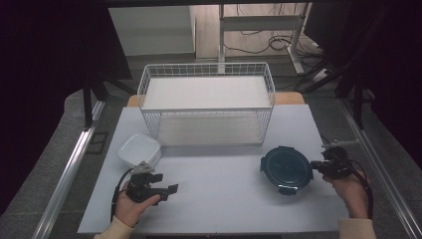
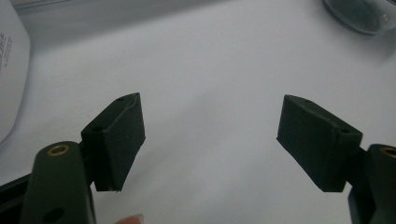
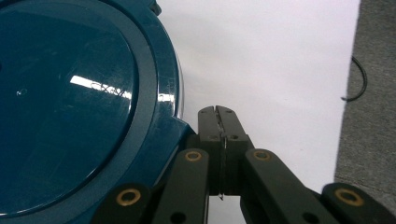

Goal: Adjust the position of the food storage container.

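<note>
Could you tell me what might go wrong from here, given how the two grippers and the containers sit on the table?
1. The right gripper is shut and sits right against a latch tab of the dark blue round container. A nudge could slide the container across the smooth white table.
2. The left gripper is open over bare table, with the white square container close beside the hand; a careless swing might knock it towards the table's left edge.

A lab-style recording station. A white table [image 1: 209, 194] stands between dark curtains, with metal rails [image 1: 67, 172] along both sides on grey carpet [image 1: 45, 154]. Beyond it, loose cables [image 1: 268, 42] lie on the floor around a metal stand's legs [image 1: 221, 30].
</note>
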The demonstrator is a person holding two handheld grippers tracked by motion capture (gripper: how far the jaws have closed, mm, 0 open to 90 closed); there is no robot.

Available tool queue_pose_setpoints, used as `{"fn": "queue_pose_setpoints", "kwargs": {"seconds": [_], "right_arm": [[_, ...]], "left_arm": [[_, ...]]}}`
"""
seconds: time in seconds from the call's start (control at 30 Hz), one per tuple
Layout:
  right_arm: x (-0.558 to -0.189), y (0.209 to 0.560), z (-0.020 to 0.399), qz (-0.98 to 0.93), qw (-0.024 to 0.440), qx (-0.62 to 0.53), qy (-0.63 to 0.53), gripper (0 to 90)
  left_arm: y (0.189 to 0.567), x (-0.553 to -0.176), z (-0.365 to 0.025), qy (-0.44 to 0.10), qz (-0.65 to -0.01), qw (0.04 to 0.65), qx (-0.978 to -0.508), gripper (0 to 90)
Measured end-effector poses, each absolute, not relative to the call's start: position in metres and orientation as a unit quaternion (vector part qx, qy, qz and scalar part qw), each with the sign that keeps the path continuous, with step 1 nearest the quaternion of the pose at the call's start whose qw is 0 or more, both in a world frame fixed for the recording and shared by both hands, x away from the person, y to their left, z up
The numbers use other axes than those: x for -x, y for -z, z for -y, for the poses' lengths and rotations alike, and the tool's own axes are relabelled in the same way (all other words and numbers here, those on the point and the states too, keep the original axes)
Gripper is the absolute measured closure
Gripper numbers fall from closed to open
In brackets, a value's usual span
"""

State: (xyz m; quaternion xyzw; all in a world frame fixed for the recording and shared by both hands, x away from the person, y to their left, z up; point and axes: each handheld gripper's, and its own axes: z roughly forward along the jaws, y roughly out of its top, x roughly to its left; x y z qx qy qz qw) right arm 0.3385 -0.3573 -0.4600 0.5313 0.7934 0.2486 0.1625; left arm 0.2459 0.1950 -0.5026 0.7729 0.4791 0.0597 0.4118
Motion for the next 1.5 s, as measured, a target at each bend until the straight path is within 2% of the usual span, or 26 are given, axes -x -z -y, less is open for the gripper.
{"fn": "queue_pose_setpoints", "kwargs": {"seconds": [1.5], "right_arm": [[-0.343, 0.47, 0.298, -0.83, 0.139, -0.454, -0.293, 90.0]], "left_arm": [[0.501, -0.245, -0.194, -0.062, -0.478, 0.413, -0.773, 22.6]]}}
